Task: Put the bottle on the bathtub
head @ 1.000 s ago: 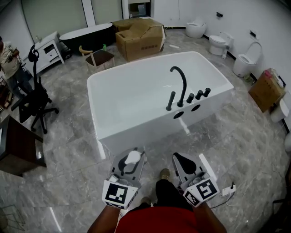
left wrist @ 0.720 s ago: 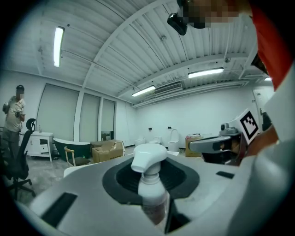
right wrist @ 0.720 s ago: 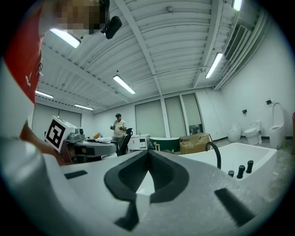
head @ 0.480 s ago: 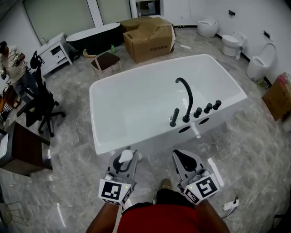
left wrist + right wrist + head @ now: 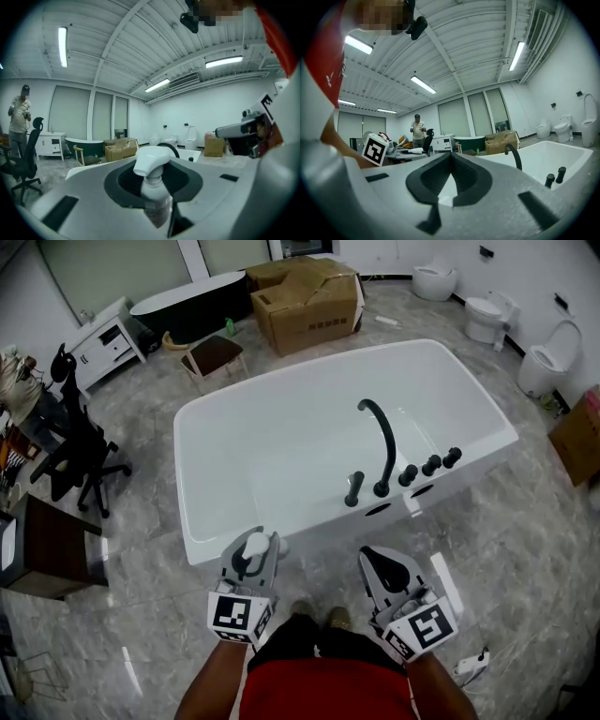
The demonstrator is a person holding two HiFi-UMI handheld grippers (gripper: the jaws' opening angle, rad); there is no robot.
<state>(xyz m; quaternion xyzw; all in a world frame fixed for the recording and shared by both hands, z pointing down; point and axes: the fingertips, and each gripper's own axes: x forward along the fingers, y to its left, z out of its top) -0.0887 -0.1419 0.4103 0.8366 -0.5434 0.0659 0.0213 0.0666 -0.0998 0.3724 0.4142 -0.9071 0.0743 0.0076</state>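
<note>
Right now I have the left gripper (image 5: 249,557) clamped on the bottle (image 5: 256,544). In the left gripper view its jaws sit close against the clear neck just under the white pump head (image 5: 151,159), and the bottle stands upright between them. From the head view the bottle sits right at the near rim of the bathtub (image 5: 281,451), towards its left corner. It is held in the air and does not rest on the tub; I cannot tell whether it is over the rim or just short of it.

The right gripper (image 5: 386,570) hangs off the bathtub's near side too, in line with the black faucet (image 5: 379,442) and apart from the tub. As the right gripper view shows, its jaws are closed, the dark pads meeting at their tips with nothing between them.

The faucet arches up from the bathtub's near rim, with a row of black knobs (image 5: 430,465) just beside it on the same ledge.

Beyond the bathtub's far side stands a cardboard box (image 5: 309,296), and beside that a dark tub (image 5: 183,307). Off the bathtub's left end is a black office chair (image 5: 77,442); off its right end, white toilets (image 5: 551,357) line the wall. A person (image 5: 418,129) stands well beyond the bathtub's left end, near the chair
</note>
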